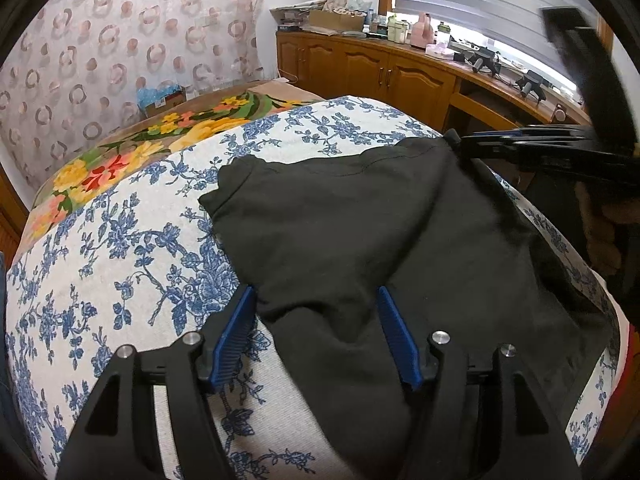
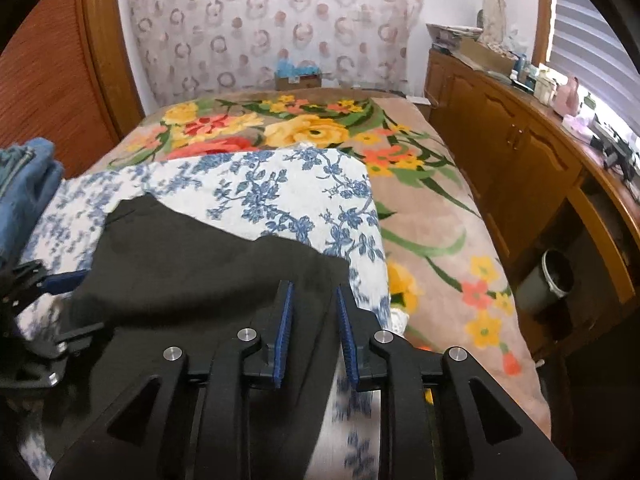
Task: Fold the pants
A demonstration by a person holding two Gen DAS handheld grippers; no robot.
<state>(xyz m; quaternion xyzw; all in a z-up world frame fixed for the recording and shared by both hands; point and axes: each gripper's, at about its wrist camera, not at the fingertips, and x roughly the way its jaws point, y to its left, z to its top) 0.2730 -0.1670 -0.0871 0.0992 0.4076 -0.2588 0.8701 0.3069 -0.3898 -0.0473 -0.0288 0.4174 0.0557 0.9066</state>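
Black pants (image 1: 360, 232) lay part-folded on the bed (image 1: 120, 240), more folds left. Left gripper (image 1: 316, 336) fingers stood wide, cloth between, unpinched. Right gripper (image 2: 314, 328) fingers were narrowly apart over the pants' edge, gripping nothing.

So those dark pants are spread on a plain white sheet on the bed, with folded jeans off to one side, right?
Not plain: the sheet under the black pants is white with a blue floral print, as the left wrist view shows. The folded jeans do sit off to one side.

Black pants (image 1: 360, 232) run past the bottom edge.
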